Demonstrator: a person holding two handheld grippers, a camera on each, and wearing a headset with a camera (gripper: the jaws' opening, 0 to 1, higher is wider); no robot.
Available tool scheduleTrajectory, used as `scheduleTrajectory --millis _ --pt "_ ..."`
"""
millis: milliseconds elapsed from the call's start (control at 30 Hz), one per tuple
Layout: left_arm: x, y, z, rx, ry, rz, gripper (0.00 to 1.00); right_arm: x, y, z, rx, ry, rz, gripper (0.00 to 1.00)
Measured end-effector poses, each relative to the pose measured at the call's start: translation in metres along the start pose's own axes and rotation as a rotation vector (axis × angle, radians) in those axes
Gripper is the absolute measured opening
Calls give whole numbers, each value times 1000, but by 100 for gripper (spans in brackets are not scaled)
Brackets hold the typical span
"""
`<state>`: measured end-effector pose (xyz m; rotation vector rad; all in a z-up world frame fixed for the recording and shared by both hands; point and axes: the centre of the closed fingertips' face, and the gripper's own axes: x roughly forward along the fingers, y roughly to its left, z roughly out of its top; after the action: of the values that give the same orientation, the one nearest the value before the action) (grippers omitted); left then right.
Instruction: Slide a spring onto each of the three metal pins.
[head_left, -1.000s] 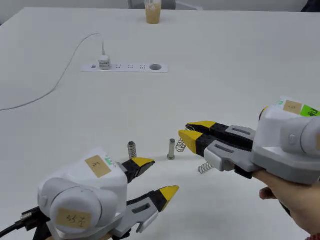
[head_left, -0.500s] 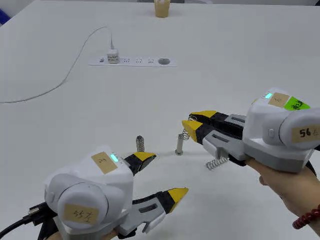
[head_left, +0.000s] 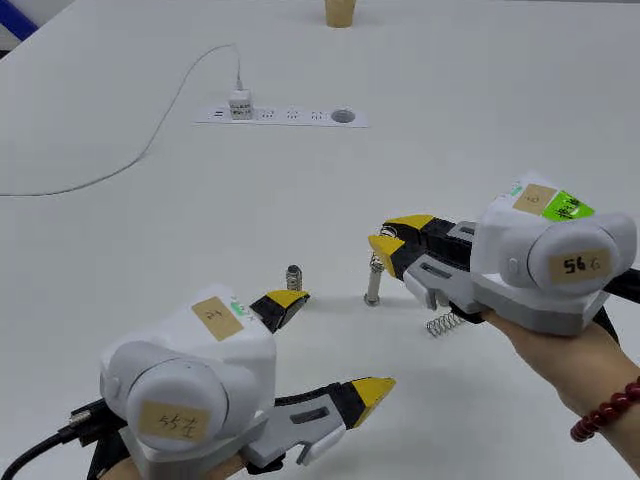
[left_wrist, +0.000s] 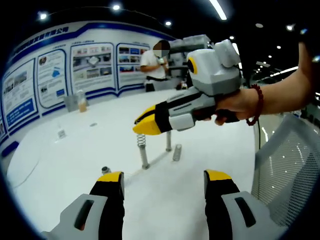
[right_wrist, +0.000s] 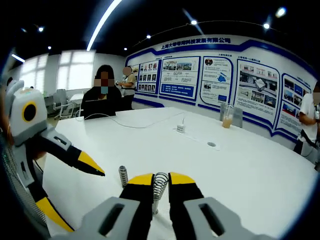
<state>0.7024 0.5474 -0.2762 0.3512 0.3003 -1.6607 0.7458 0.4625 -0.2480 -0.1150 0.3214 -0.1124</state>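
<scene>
Right hand-held gripper (head_left: 392, 234): jaws closed on a spring (head_left: 377, 263), which is held upright by its upper end. The spring's lower end meets the top of an upright pin (head_left: 373, 288) standing on the white table (head_left: 500, 120). In the right gripper view the coils sit pinched between the yellow tips. Left hand-held gripper (head_left: 331, 343): lower left in the head view, jaws spread wide and holding nothing, tips pointing toward the pins. Just beyond its upper tip stands a second pin (head_left: 293, 278) with a spring around its shaft. A loose spring (head_left: 441, 323) lies on the table under the body of the right hand-held gripper, near the hand that holds it. In the left gripper view a third pin (left_wrist: 169, 141) stands bare behind the first, just beside the loose spring. Far side of the table: a white power strip (head_left: 280, 116) with a charger plugged in, a cable (head_left: 130, 165) trailing off to the left, and a cup (head_left: 340, 12) at the top edge.
</scene>
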Motion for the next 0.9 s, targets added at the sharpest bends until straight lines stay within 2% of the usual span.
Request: scheduleTrajectory --millis 367,900 --pt "0 4 -2 -28 4 15 71 6 3 -11 -48 35 0 12" --pt "-1 6 -1 -47 -4 17 70 14 5 -31 -29 84 0 12"
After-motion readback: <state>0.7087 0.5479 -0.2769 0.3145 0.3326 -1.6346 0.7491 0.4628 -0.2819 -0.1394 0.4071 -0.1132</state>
